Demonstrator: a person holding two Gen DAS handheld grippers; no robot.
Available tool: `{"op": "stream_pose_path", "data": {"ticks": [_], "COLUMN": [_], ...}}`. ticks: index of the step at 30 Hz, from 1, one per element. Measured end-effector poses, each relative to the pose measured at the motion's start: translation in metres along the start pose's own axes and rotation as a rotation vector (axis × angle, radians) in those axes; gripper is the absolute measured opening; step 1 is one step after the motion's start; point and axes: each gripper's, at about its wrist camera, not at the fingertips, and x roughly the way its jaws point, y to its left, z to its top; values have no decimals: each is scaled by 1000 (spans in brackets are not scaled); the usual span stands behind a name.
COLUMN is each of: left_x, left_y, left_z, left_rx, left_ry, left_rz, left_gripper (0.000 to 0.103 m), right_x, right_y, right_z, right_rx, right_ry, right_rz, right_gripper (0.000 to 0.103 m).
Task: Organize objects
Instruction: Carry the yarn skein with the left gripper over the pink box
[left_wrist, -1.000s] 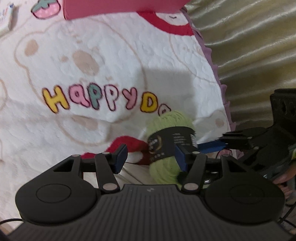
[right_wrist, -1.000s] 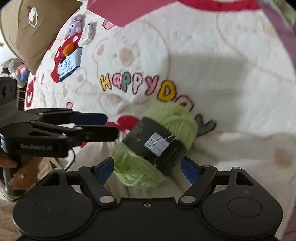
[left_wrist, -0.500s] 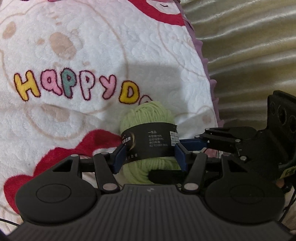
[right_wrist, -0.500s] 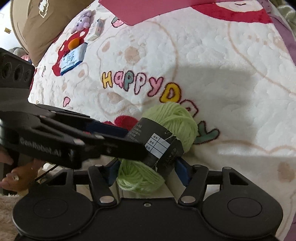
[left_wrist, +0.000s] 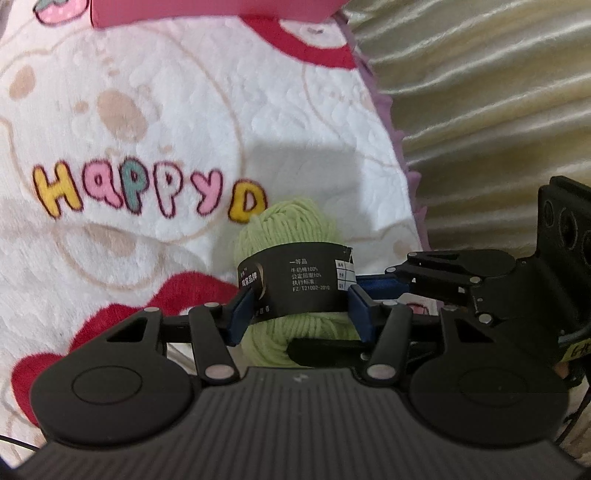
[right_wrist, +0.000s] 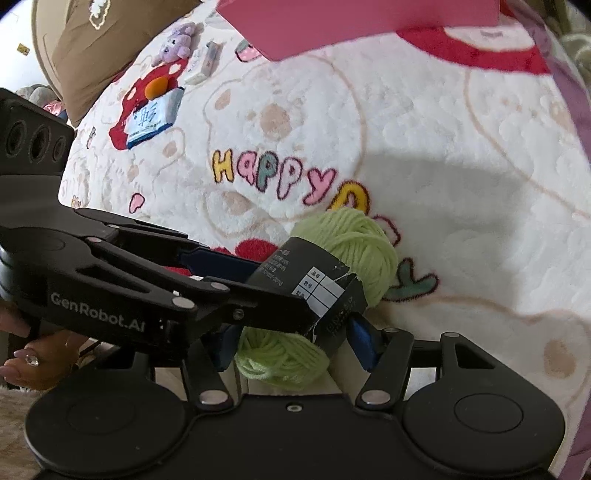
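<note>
Green yarn ball, lying at six o'clock of the blanket, is pinched by both left gripper and right gripper, probably for a steady lift.

The left claw clamps the green yarn ball by its black label above the blanket

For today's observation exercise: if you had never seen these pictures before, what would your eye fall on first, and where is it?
First, the light green yarn ball with its black paper band, low in the middle, near the blanket's near edge. Both hand-held grippers close on it: the left hand-held gripper presses its blue pads against the band, and the right hand-held gripper, whose jaws have just been closing, flanks it too. Behind, the colourful "HAPPY" lettering stands out on the white bear blanket.
</note>
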Motion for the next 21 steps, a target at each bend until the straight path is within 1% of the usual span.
{"op": "stream_pose_path", "data": {"ticks": [3,6,8,13,18,21], "left_x": [-12,-28,-39,-70,-94,-111], "left_y": [-6,-10,-11,-24,-37,-43], "left_z": [4,11,15,26,35,43], "left_rx": [12,52,73,132,152,158], "left_ry": [-45,-100,-138,-239,-342,-387], "left_rz": [8,24,35,104,134,146], "left_gripper": [54,54,54,54,54,54], "right_x": [-9,-18,-24,-38,-57,-70], "right_y": [6,14,21,35,45,51], "right_z": [5,11,14,25,42,53], "right_rx": [-29,-63,-98,-210,-328,-366], "right_ry": [-37,-96,-152,-304,-400,-468], "right_rz": [-8,-20,-31,-32,-49,-45], "right_gripper": [66,65,65,65,65,65]}}
